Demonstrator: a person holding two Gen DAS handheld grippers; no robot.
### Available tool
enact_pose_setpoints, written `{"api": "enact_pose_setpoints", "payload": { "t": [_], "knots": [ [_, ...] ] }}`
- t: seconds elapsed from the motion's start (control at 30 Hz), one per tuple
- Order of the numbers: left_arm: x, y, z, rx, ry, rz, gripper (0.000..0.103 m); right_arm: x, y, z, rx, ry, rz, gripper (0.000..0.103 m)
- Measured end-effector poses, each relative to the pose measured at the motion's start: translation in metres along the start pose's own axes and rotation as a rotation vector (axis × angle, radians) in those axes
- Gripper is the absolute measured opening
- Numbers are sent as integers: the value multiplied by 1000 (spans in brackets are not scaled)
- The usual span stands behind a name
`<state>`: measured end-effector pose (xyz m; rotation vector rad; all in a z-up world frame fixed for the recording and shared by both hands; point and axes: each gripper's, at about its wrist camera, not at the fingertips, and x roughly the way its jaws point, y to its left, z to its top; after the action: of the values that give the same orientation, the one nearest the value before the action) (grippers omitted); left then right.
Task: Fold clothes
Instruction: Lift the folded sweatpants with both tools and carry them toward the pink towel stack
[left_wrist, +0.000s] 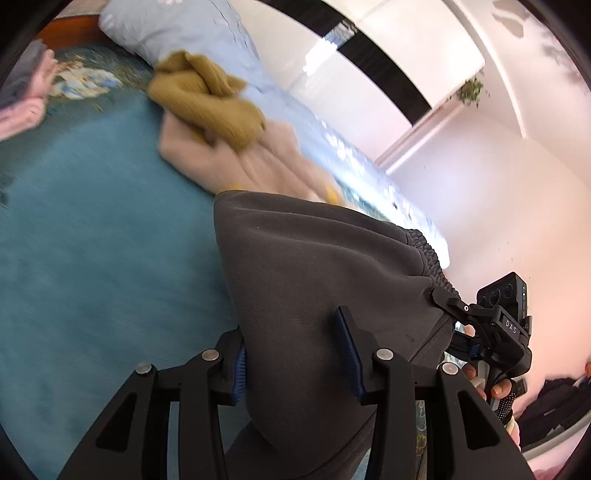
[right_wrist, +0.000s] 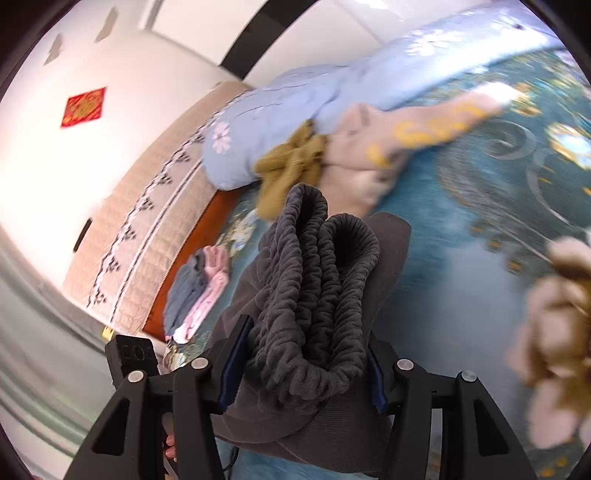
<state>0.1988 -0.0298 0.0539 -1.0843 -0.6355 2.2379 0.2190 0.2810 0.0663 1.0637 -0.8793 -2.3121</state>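
A dark grey pair of sweatpants (left_wrist: 314, 277) hangs lifted above the teal bedspread (left_wrist: 92, 221). My left gripper (left_wrist: 295, 362) is shut on its smooth fabric, which fills the gap between the blue pads. My right gripper (right_wrist: 303, 369) is shut on the bunched, ribbed elastic waistband (right_wrist: 317, 280). In the left wrist view the right gripper (left_wrist: 448, 299) shows at the far right, pinching that waistband, with a person's fingers on its handle. The rest of the garment drops out of sight below both grippers.
Near a light blue floral quilt (left_wrist: 177, 33) at the back, a mustard knit (left_wrist: 207, 99) lies on a beige garment (left_wrist: 258, 162). Folded pink and grey clothes (right_wrist: 199, 291) sit by the quilted headboard (right_wrist: 147, 229). A fluffy beige item (right_wrist: 554, 332) lies at the right.
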Motion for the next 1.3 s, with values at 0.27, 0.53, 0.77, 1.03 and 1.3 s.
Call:
{"api": "enact_pose_setpoints", "payload": {
  "t": [0.27,0.53,0.77,1.03,1.3],
  "knots": [
    [-87,58,36,-22,-149,50,44,80,95,19,-133,78,87,57],
    [-179,142,65,-76,-288,152,44,186,199,16,-240,168,168,57],
    [-248,198,105,-64,-392,272,44,270,296,11,-327,228,234,57],
    [-290,245,156,-37,-447,423,44,352,377,21,-420,255,275,57],
    [-311,307,208,-68,-435,450,44,434,419,37,-419,288,288,57]
  ]
}}
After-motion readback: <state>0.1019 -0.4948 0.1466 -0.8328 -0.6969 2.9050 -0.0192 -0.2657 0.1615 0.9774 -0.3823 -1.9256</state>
